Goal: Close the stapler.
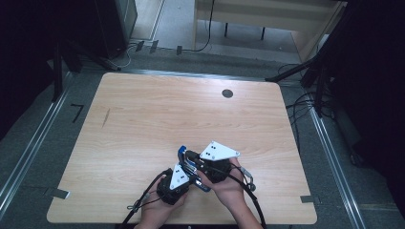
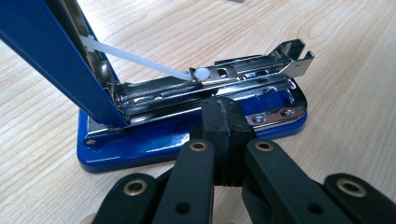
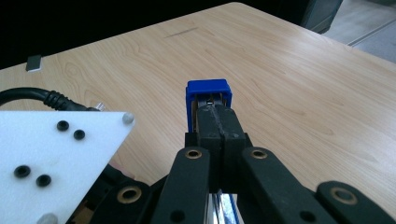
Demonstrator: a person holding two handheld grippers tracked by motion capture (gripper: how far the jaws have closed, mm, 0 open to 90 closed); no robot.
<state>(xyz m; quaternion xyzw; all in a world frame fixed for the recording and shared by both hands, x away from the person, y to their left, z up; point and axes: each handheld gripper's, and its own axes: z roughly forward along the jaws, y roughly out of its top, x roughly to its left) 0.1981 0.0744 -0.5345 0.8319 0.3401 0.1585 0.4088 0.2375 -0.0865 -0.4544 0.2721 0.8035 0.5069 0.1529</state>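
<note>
On the pale wood-grain surface (image 1: 143, 119), near its front edge, lies a blue stapler (image 2: 187, 140), hinged open; its glossy base runs crosswise, chrome magazine exposed. Left tool (image 2: 223, 119) and right tool (image 3: 219, 126) are both closed, jaws together, pressed against the stapler.

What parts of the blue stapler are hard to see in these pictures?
- High view: blue metal stapler mostly covered by both grippers; small.
- Left gripper view: lifted blue lid cut by the top edge; closed left gripper hides the base's middle.
- Right gripper view: closed right gripper hides the stapler below its blue tip.
</note>
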